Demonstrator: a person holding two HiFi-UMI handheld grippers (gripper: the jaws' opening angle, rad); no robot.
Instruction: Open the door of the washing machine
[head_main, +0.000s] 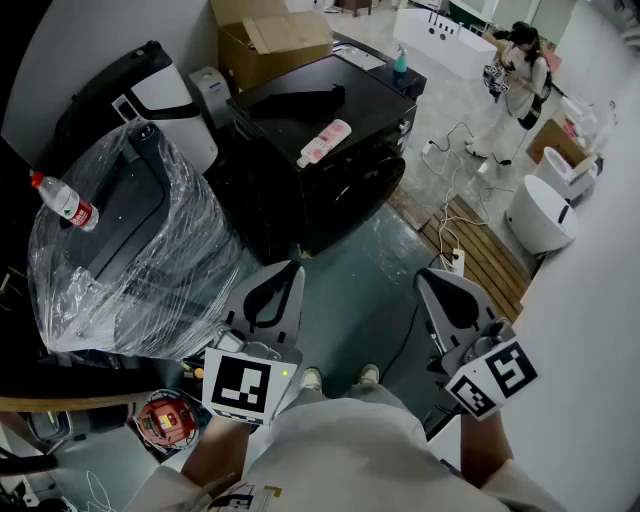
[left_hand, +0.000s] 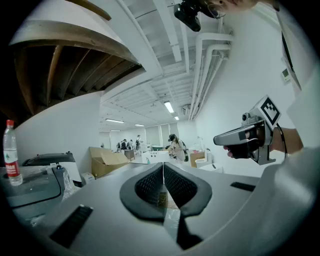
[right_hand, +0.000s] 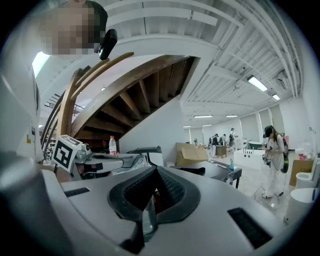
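— Where's the washer?
— I see the black washer on the floor ahead of me, its round door closed and facing lower right in the head view. A pink bottle lies on top, its print too small to read.
— And the tools?
— My left tool and right tool are both clenched and empty, well apart from the washer.
— Any labels?
— A red one on the water bottle, unreadable.
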